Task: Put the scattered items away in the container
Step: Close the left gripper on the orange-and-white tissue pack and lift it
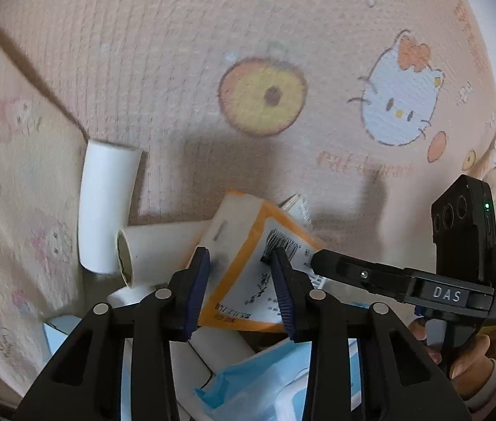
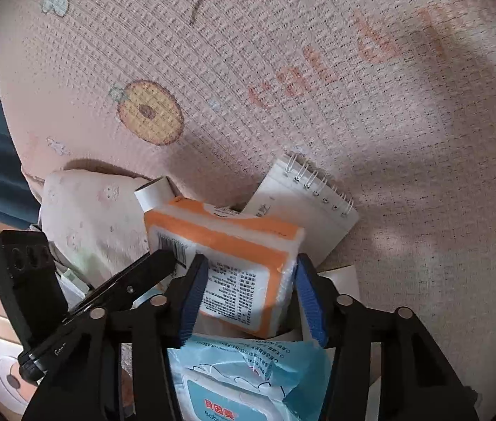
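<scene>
**Both grippers close on the orange tissue pack**

The soft orange-and-white plastic-wrapped tissue pack (image 2: 233, 263) is a rectangular block with white label panels, a barcode and small printed text on its faces. It lies tilted on top of a pile of items, its far end raised toward the pink mat (image 2: 318, 87).

The right gripper (image 2: 249, 296) straddles the near end of the pack, its 2 blue pads against the pack's opposite sides; the wrapper puckers at the right pad, so it is gripping the pack. In the left wrist view the left gripper (image 1: 242, 293) brackets the same pack (image 1: 248, 245) across another corner, with both dark blue pads touching its edges, clamped on it as well.

Just beneath the pack lies a light blue plastic wet-wipes packet (image 2: 244, 372) with a white flip lid. Behind it a white spiral-bound notepad (image 2: 304, 207) leans against the mat. To the left, several white cardboard tubes (image 1: 107, 207) are stacked, 1 standing upright against a pale cartoon-printed fabric wall (image 1: 13, 175). A hand (image 1: 465, 361) holds the right gripper's handle.
</scene>
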`<state>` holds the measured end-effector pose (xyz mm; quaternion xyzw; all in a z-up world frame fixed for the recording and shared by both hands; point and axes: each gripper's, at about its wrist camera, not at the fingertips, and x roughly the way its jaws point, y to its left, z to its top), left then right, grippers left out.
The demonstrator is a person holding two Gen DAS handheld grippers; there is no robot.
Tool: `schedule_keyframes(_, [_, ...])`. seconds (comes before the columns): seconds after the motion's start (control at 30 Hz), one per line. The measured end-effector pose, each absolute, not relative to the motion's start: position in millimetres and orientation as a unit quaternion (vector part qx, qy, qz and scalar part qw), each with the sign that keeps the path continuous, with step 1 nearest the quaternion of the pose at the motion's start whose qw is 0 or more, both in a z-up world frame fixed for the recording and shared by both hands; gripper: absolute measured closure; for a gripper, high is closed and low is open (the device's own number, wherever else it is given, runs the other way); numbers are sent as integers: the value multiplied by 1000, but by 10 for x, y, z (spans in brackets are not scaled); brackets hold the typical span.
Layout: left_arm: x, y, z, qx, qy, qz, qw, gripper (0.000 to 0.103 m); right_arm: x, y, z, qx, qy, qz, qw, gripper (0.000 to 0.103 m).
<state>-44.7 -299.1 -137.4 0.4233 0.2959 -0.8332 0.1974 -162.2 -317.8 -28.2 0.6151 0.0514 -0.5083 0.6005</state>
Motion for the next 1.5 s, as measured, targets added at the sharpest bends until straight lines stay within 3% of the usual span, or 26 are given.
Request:
schedule_keyframes(0.27, [-467,-2881,-839,375,278,-870,161,64,-1800,-3021,336,545,40,-536,643,60])
schedule_keyframes(0.43, [-363,-2625,-815,354,303,-873,145,64,-1732,-2784,722,482,83,-577,654,60])
schedule_keyframes(0.63, [-237,-2242,-914,368,242,-885,151,64,-1526,-2481,712,455,143,-593,649,60])
schedule_keyframes(0.87, [39,-2153,-1051,376,267,-878,131,64,-1207,-2202,787,425,165,-606,652,60])
schedule_keyframes(1.2, [279,-1829,-1117,394,217,-883,133,64,-979,-1836,727,418,181,-599,658,60])
schedule_keyframes(1.33, [322,-1760,-1163,405,213,-881,122,51,-1004,-1702,648,444,165,-582,661,60])
schedule_keyframes(1.5, [336,-1612,-1148,423,191,-879,112,45,-951,-1554,478,473,157,-564,658,60])
